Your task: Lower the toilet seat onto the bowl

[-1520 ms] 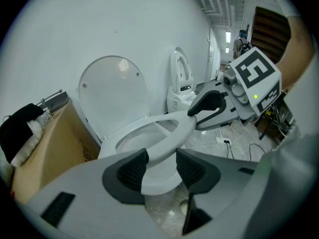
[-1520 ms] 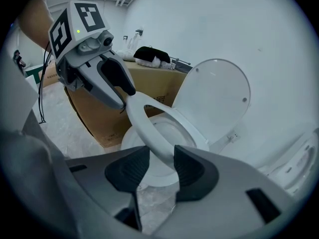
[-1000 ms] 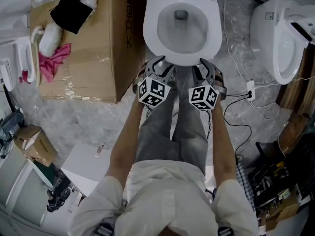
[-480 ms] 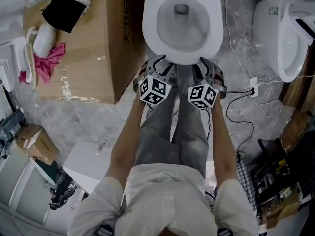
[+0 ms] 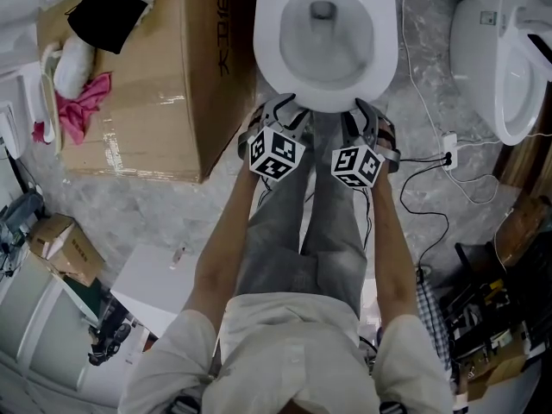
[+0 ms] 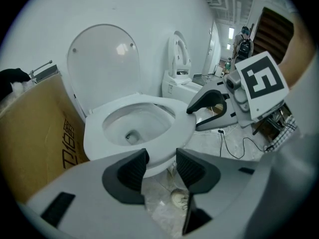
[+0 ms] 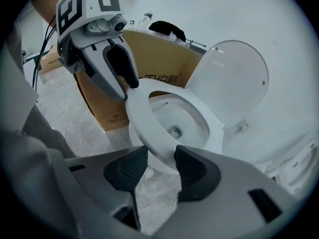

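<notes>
Left gripper view looks along the left tongs (image 6: 160, 158), whose dark pads stand apart with nothing pressed between them; only the front of the bowl (image 6: 124, 121) and floor show through the gap. The right tongs (image 7: 160, 155) are likewise released: their jaws have just been opening, and in the right gripper view the front curve of the toilet seat (image 7: 142, 116) shows in the gap without either pad bearing on it. Outward from both, the seat lies straight ahead and slightly below the tips, its long axis running directly away from the person, from the front rim by the tongs back to the hinge under the upright lid (image 6: 102, 63). In the head view the left tongs (image 5: 280, 110) sit just beside the front-left of the rim and the right tongs (image 5: 366, 112) just beside the front-right, so neither hand is clearly nearer; each cross view shows the other's finger at the rim's edge, but whether it touches cannot be told. The seat (image 5: 386, 54) appears to rest flat on the bowl with no gap visible, so the lowering looks finished or very nearly so. What the next move likely turns on is that the rim is directly in front of both tips: backing straight toward the person would clear it, whereas any forward drift would nudge the seat. A cardboard box (image 5: 147, 84) stands close on the left side.
</notes>
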{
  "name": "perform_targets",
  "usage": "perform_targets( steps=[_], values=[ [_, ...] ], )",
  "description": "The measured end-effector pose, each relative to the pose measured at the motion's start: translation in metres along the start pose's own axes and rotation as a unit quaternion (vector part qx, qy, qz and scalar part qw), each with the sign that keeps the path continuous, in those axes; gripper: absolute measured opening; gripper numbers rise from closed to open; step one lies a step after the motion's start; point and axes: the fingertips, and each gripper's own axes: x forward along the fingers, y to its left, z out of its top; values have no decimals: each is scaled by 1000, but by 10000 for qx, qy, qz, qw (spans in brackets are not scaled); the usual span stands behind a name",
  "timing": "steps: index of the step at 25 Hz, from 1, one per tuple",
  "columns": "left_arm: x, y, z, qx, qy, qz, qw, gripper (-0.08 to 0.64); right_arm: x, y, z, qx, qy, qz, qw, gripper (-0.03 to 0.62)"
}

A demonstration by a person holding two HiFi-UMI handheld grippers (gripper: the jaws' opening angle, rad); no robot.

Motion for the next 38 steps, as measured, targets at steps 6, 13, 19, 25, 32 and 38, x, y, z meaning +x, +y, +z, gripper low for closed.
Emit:
perform_targets(
  steps=[6, 13, 19, 25, 32, 38],
  values=[
    [9, -2, -10, -8, 64, -44, 10000, 202, 9, 7, -8, -39, 70, 5, 10000, 184],
    [23, -2, -21, -98, 134, -86, 9998, 199, 23, 16, -18, -81, 183, 13, 9998, 187],
    [35, -1, -32, -130, 183, -91, 9997, 192, 36, 23, -27, -143, 256, 12, 9996, 192],
    [48, 0, -42, -166, 242, -71, 9995, 185, 49, 29, -34, -186, 311, 14, 9993, 195],
    [61, 0, -54, -202, 354, -78, 9991, 178, 63, 36, -44, -277, 378, 29, 9989, 198],
    [69, -2, -59, -241, 430, -100, 9987, 178, 71, 40, -48, -350, 420, 109, 9984, 200]
  ],
)
